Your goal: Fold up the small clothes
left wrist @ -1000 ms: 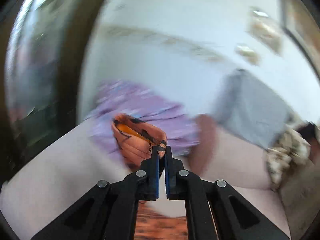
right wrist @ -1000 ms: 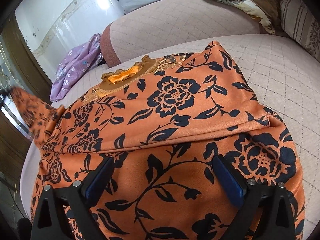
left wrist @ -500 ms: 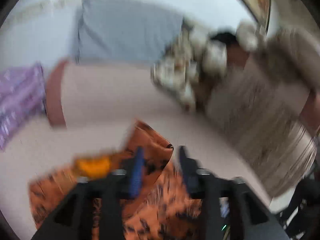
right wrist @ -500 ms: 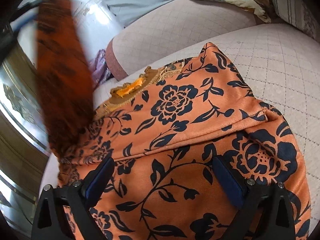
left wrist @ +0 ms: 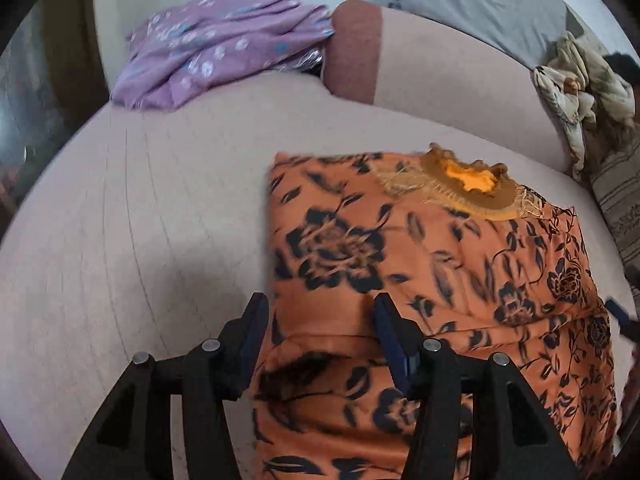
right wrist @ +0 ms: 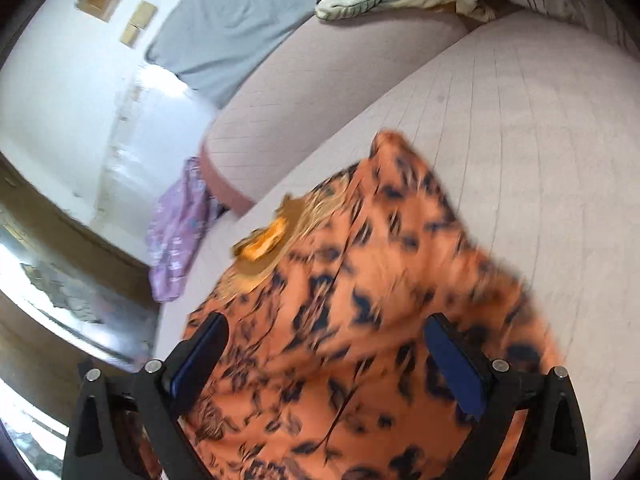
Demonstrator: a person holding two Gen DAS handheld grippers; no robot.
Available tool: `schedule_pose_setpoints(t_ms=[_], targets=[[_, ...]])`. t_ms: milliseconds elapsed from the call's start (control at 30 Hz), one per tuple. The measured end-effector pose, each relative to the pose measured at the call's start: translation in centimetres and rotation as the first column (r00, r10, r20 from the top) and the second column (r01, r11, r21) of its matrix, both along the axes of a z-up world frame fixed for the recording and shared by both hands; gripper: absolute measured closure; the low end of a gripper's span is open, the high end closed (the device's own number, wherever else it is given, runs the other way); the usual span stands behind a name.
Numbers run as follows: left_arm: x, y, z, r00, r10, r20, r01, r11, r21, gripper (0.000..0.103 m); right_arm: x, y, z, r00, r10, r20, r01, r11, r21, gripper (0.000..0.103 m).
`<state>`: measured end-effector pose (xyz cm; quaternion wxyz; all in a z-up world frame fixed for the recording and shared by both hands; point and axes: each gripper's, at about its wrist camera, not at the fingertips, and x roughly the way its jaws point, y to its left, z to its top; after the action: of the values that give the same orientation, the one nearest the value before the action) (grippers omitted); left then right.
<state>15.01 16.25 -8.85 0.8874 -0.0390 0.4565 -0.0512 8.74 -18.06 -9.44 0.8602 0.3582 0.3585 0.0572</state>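
An orange garment (left wrist: pixel 420 272) with black flowers and a brown-and-yellow neckline lies folded on a pale pink sofa seat (left wrist: pixel 140 220). My left gripper (left wrist: pixel 320 320) hovers over its left edge, its jaws opening; the pads do not press the cloth that lies below them. In the right wrist view the same orange garment (right wrist: pixel 380 300) shows blurred. My right gripper (right wrist: pixel 326 344) stands wide open above it with nothing gripped. A blue fingertip of the right gripper (left wrist: pixel 618 312) peeks in at the far right of the left wrist view.
A purple flowered garment (left wrist: pixel 216 44) lies at the sofa's far left corner. A grey cushion (left wrist: pixel 480 4) and a cream patterned blanket (left wrist: pixel 576 76) sit along the backrest (left wrist: pixel 440 80). A striped cushion (left wrist: pixel 620 200) is at the right. A wooden cabinet (right wrist: pixel 48 240) stands left of the sofa.
My left gripper held the garment's sleeve up, swung it over the body, came down and let it go. The sleeve now lies folded flat. The right gripper rolled and shifted slightly, still open.
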Motion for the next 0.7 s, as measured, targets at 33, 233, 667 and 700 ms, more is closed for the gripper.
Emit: schedule_pose_setpoints(t_ms=[33,233,667,700], targets=[[0.0,0.3,0.0,1.0,0.004,-0.004,-0.004,1.0,-0.011,0.048,1.6,0.0,0.5,0.999,0.024,-0.036,-0.025,0.999,-0.043,0.003],[-0.1,0.9,-1.5,1.0,0.007,-0.02,-0.009,0.997,-0.073,0.042,8.3,1.9,-1.8,0.941,0.119,-0.316,-0.199,0.951,-0.235,0.062],[0.1,2.4,1.0,0.998,0.041,0.043,-0.034,0.988,-0.148,0.04,5.6,2.4,-0.1,0.946,0.035,-0.323,-0.209,0.827,-0.522,0.082],[0.4,1.8,0.6,0.999,0.019,0.03,-0.016,0.994,-0.111,0.039,5.0,1.3,-0.6,0.949,0.018,-0.316,-0.171,0.87,-0.463,0.08]])
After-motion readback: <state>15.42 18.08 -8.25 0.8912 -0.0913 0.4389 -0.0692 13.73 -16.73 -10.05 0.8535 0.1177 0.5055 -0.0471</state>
